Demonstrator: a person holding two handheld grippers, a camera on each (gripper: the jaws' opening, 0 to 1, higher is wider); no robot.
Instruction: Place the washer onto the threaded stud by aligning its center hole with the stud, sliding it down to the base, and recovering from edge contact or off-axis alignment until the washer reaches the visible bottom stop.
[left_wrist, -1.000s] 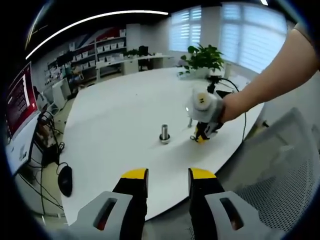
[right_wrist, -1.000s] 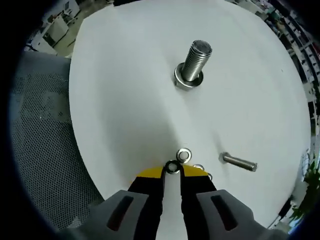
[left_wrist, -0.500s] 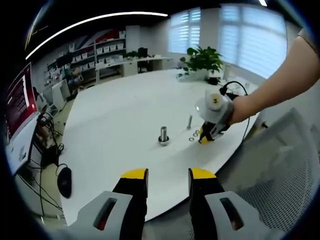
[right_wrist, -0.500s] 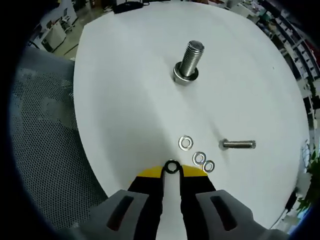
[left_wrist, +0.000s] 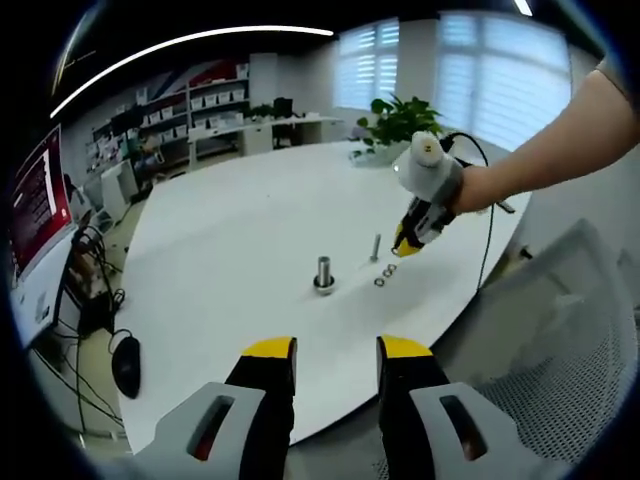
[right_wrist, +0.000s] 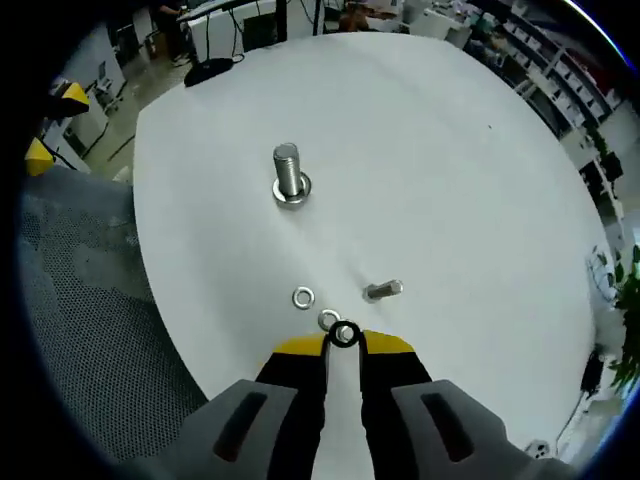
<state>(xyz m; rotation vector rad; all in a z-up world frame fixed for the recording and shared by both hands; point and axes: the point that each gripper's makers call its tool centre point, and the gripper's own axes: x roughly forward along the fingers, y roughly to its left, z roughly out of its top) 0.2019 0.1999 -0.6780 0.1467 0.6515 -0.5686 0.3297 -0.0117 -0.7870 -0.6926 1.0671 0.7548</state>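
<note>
One washer (right_wrist: 345, 334) is getting pinched edge-on in the right gripper (right_wrist: 344, 342), nearly closed, hovering over the table (right_wrist: 480, 180). Stud (right_wrist: 289, 175) is standing at 11 o'clock. Left gripper (left_wrist: 336, 348) is idling open, empty. Thin grip could be letting it tilt and snag the threads.

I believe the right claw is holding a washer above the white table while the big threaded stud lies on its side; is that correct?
Not quite: the threaded stud stands upright on its base, as the right gripper view shows. It is the smaller bolt that lies on its side. The rest holds: the right claw grips a washer above the white table.
</note>
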